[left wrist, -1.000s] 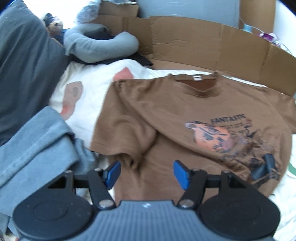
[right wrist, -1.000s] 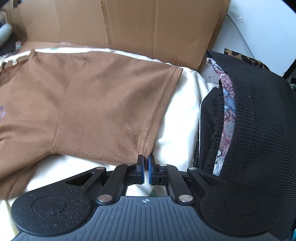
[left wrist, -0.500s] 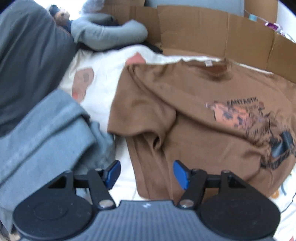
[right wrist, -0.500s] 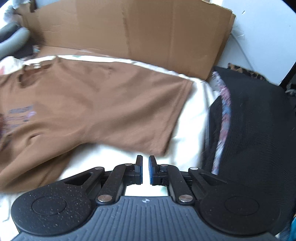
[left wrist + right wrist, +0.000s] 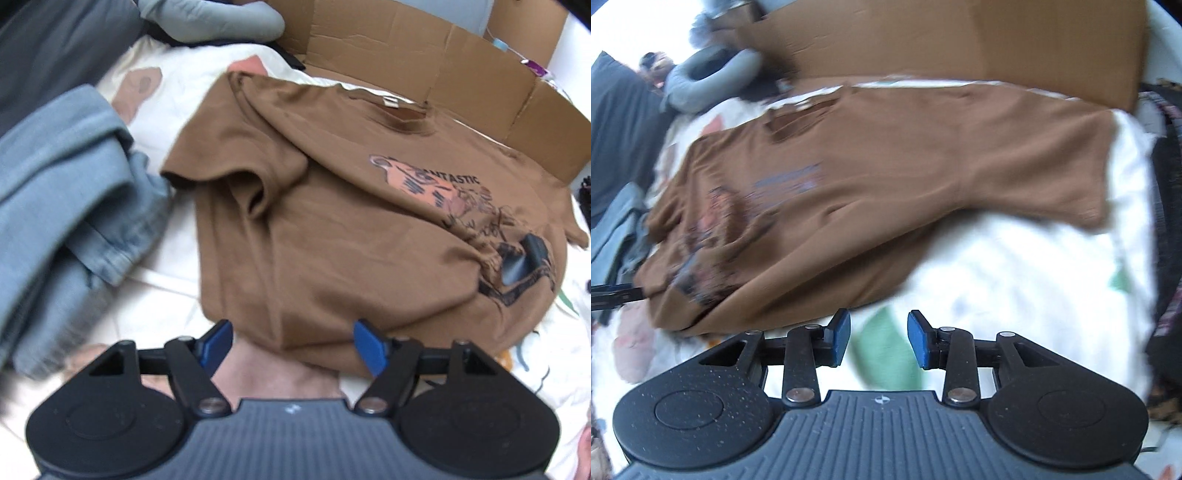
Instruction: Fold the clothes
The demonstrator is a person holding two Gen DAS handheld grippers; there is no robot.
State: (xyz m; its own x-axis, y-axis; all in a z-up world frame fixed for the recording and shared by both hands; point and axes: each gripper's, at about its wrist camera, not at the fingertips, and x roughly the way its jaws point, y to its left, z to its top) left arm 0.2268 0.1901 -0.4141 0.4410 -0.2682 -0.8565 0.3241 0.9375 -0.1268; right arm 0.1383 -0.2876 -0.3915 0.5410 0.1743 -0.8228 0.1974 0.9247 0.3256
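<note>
Brown t-shirt spread print-up on white bedsheet, one sleeve bunched, near hem rumpled.
Left gripper jaws apart over hem, just widened, nothing between.
Right gripper jaws apart, just opened, only sheet between.
Risks: pinching sheet along with hem; catching single layer; snagging blue jeans alongside; crooked fold from bunched sleeve.

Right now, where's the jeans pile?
In the left wrist view the jeans lie bunched at the left on the white sheet, right beside the brown tee's left sleeve, below the grey pillow.
</note>
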